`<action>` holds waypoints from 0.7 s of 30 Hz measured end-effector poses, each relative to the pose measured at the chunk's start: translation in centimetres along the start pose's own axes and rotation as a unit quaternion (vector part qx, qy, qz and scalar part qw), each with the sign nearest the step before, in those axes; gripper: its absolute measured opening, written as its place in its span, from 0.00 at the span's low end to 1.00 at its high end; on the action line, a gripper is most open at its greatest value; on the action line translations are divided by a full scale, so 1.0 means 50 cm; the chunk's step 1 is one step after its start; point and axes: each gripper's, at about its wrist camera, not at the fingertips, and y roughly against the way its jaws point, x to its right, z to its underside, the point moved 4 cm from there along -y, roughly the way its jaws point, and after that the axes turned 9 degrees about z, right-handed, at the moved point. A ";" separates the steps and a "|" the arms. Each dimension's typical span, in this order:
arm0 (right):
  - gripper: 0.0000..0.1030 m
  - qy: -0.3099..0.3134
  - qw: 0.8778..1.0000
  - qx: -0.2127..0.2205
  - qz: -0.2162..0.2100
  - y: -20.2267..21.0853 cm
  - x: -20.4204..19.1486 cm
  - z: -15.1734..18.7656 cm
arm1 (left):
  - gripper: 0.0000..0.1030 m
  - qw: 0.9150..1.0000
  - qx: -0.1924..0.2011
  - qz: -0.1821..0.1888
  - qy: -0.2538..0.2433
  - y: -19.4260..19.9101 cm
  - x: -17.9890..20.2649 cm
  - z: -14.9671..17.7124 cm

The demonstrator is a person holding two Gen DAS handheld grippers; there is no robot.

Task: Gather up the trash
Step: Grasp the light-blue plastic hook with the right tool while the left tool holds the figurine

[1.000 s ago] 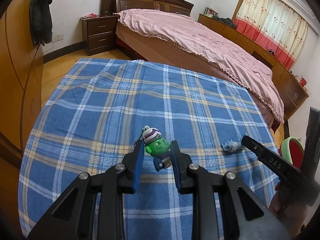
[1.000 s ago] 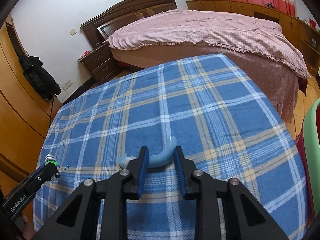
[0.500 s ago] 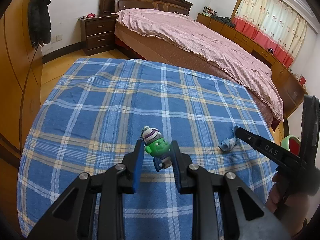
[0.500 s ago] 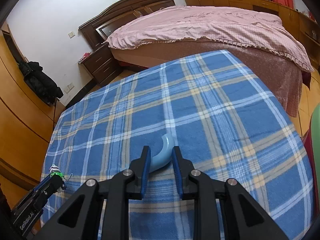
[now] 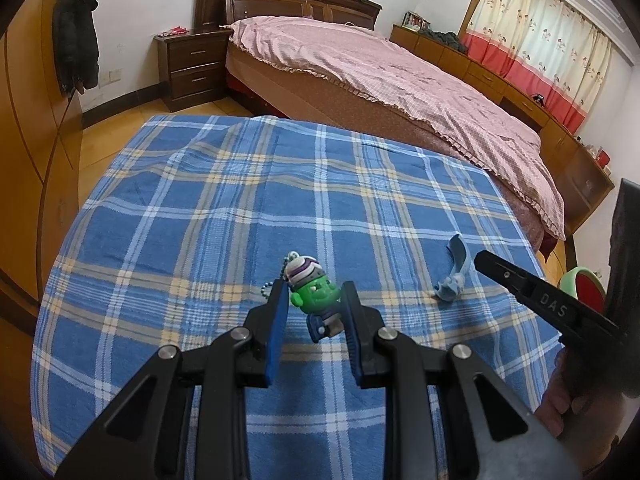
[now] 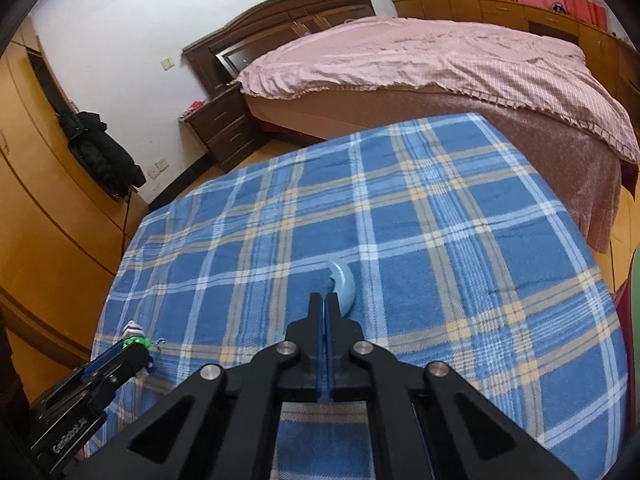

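While your left gripper (image 5: 315,286) hangs tilted down over the blue checked cloth (image 5: 240,200), its jaws stand narrowly parted around the green figure keychain (image 5: 316,302). The right pad presses on it; the left pad's contact is hard to make out, though it looks clamped. Further right, your right gripper (image 6: 325,297) has just been closing and its jaws now meet with nothing between them. The pale blue curved scrap (image 6: 343,280) lies on the cloth just beside the right finger.
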 end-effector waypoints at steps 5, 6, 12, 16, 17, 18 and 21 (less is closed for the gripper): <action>0.05 -0.020 1.000 -0.021 0.011 0.002 0.003 0.005 | 0.26 1.000 0.003 0.001 0.001 0.005 0.002 -0.001; 0.17 -0.027 0.999 -0.027 0.012 -0.001 0.004 0.006 | 0.26 1.000 0.004 0.001 0.002 0.006 0.001 -0.001; 0.43 -0.040 0.998 -0.035 0.016 -0.016 -0.011 0.008 | 0.26 1.000 0.004 0.001 0.007 0.005 -0.007 0.001; 0.44 -0.024 0.998 -0.044 0.030 -0.034 -0.040 0.017 | 0.26 1.000 0.004 0.001 0.013 0.004 -0.013 0.003; 0.44 -0.017 0.998 -0.049 0.035 -0.041 -0.047 0.021 | 0.26 1.000 0.004 0.001 0.014 0.004 -0.015 0.003; 0.44 -0.014 0.998 -0.054 0.039 -0.046 -0.050 0.024 | 0.26 1.000 0.004 0.001 0.014 0.004 -0.016 0.004; 0.42 0.007 0.997 -0.040 0.059 -0.044 -0.057 0.027 | 0.26 1.000 0.004 0.001 0.016 0.005 -0.019 0.004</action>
